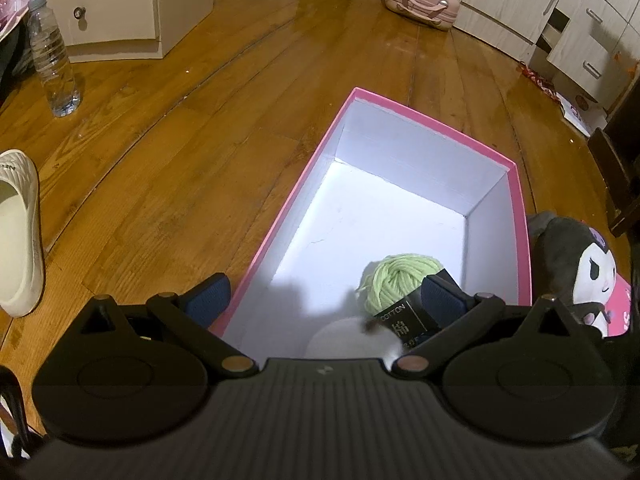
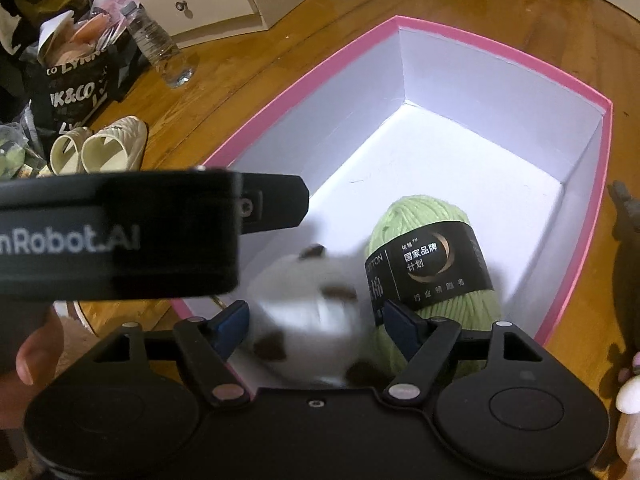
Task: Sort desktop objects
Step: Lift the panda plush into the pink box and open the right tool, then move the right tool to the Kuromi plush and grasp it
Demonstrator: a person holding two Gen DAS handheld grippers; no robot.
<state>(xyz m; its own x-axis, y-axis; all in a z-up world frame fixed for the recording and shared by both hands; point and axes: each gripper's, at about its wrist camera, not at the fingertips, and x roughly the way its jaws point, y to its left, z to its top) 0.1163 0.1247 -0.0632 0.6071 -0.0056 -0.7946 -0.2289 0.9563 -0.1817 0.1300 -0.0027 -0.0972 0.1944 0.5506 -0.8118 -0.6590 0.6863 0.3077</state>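
**Spotter:** Right wrist view puts the white plush toy [image 2: 308, 320] low in the centre of the frame, blurred, with dark brown patches on it. It sits inside the pink box [image 2: 604, 168], at the near end, touching the green yarn ball [image 2: 432, 276] just to its right.

**Operator:** Is my right gripper [image 2: 316, 326] on it?

**Spotter:** Your jaws stand spread, one blue pad either side of the toy. With the blur I cannot tell whether they touch it. The right-hand pad overlaps the yarn's black label.

**Operator:** And the left one?

**Spotter:** In the left wrist view your left gripper [image 1: 324, 300] is spread wide too, holding nothing. Its left pad hangs over the box's pink rim [image 1: 280, 216], its right pad over the yarn [image 1: 396, 280]. The toy [image 1: 352, 340] shows only as a pale blur at the bottom centre, inside the box.

**Operator:** What else is around?

**Spotter:** In the right wrist view the body of your left gripper [image 2: 120, 236] crosses the left of the frame above the box's near corner, with your hand [image 2: 36, 348] at the left edge. In the left wrist view a dark plush doll [image 1: 576, 268] lies just outside the box at the right. A water bottle [image 1: 52, 60] stands upright on the wooden floor [image 1: 200, 140] at upper left, and a cream slipper [image 1: 20, 232] lies at the left edge. A small pink suitcase [image 1: 422, 0] rests at top centre.
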